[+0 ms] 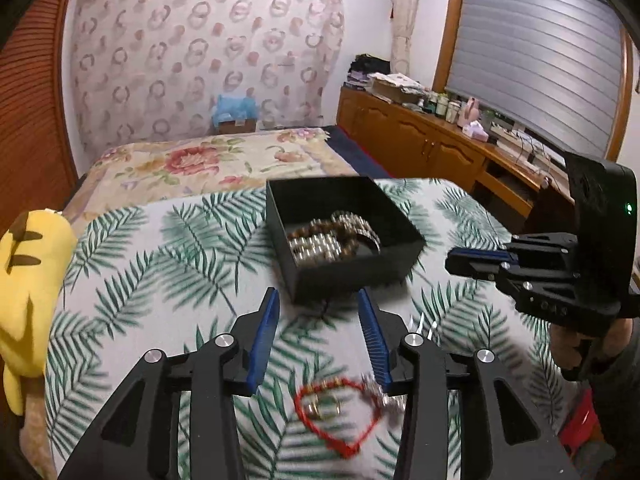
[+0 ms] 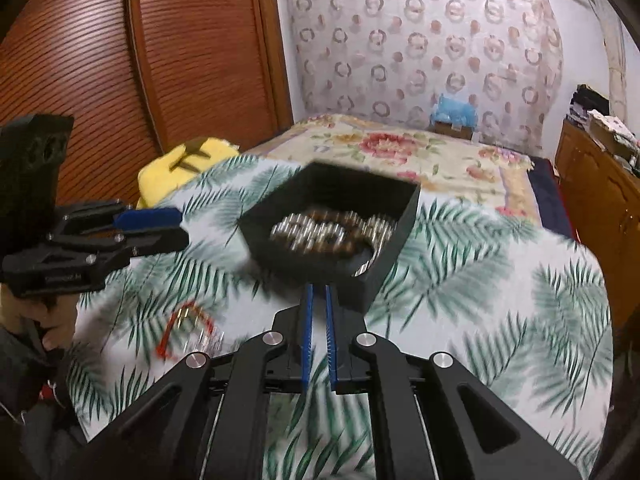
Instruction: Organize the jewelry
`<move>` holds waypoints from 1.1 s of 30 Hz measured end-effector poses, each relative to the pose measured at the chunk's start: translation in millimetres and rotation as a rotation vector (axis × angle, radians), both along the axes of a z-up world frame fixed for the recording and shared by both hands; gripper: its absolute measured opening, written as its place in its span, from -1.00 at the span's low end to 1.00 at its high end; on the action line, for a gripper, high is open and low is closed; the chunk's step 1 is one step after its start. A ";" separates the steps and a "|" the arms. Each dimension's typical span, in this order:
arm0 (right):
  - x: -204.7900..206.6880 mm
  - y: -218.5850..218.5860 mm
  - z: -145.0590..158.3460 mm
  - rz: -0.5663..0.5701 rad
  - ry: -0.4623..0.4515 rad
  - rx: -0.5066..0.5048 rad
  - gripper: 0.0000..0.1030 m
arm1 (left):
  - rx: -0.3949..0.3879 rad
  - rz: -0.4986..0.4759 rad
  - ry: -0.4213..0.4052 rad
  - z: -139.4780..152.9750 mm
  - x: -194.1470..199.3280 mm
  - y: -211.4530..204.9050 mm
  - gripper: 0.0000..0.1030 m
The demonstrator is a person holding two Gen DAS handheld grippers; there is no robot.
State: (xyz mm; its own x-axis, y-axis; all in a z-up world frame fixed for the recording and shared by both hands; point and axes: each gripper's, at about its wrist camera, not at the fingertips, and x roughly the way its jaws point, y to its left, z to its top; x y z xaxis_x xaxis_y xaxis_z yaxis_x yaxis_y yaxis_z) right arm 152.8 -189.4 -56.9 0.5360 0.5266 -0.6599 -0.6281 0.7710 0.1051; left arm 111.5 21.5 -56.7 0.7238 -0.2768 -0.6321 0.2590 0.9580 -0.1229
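A black open box (image 1: 400, 258) stands on the palm-leaf cloth and holds silver and brown bead bracelets (image 1: 332, 238). It also shows in the right wrist view (image 2: 384, 276) with the bracelets (image 2: 328, 232) inside. A red string bracelet (image 1: 340, 412) with gold and silver beads lies on the cloth below my left gripper (image 1: 318, 300), which is open and empty, hovering short of the box. In the right wrist view the red bracelet (image 2: 188, 332) lies at lower left. My right gripper (image 2: 318, 288) is shut, empty, its tips at the box's near wall.
A yellow plush toy (image 1: 28, 292) lies at the cloth's left edge. A floral bedspread (image 1: 224, 160) stretches behind the box. A wooden cabinet (image 1: 432, 140) with clutter runs along the right wall. A wooden louvred door (image 2: 120, 60) is on the left.
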 end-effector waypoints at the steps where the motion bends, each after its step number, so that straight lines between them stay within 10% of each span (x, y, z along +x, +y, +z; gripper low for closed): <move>1: -9.3 -0.1 -5.3 0.004 0.008 -0.003 -0.85 | 0.002 0.003 0.004 -3.4 -6.8 -0.1 -0.24; 7: -39.2 0.5 -19.2 0.020 0.041 -0.011 -0.48 | 0.001 0.008 0.027 -15.2 -26.7 2.2 -0.01; 16: -51.3 20.0 -26.1 0.092 0.065 -0.032 -0.47 | 0.031 0.040 0.037 -25.1 -44.7 11.2 0.44; 33: -30.2 61.8 -38.5 0.147 0.077 -0.226 -0.57 | 0.028 0.047 0.044 -31.3 -48.9 15.7 0.46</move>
State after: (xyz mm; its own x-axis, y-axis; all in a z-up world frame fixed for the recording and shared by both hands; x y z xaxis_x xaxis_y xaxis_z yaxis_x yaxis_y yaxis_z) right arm 122.6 -127.6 -95.4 0.4082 0.4296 -0.8055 -0.7317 0.6816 -0.0073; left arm 62.6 37.2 -88.0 0.7070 -0.2244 -0.6706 0.2082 0.9723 -0.1059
